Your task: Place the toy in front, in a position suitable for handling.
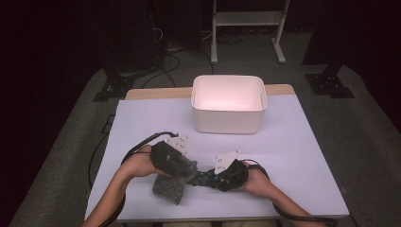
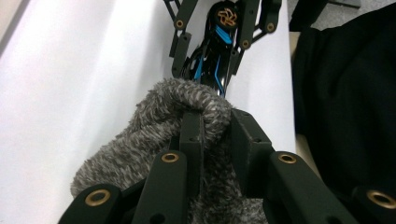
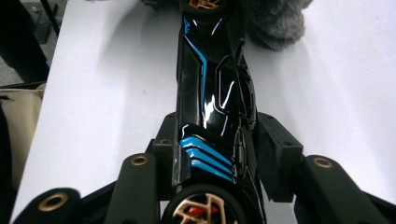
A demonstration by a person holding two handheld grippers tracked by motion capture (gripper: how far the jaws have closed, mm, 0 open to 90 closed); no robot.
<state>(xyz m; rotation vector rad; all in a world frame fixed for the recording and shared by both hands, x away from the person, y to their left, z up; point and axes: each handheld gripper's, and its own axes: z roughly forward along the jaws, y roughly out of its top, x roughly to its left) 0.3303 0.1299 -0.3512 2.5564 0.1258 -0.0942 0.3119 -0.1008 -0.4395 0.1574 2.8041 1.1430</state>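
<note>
A black toy car point(image 3: 210, 107) with blue stripes and gold wheels lies lengthwise between the jaws of my right gripper point(image 3: 217, 154), whose pads press on its sides. My left gripper point(image 2: 215, 126) is shut on a fold of a grey fuzzy cloth point(image 2: 140, 154). The cloth touches the far end of the car point(image 2: 210, 60). From above, both grippers meet near the table's front edge: the left gripper point(image 1: 189, 171), the right gripper point(image 1: 208, 178), and the cloth point(image 1: 168, 189) hanging onto the table under the left one.
A white bin point(image 1: 229, 118) stands at the back middle of the pale table point(image 1: 142, 123). Cables trail off the left side. The person's dark clothing point(image 2: 345, 93) is close beyond the front edge. A metal stand point(image 1: 248, 19) is on the floor behind.
</note>
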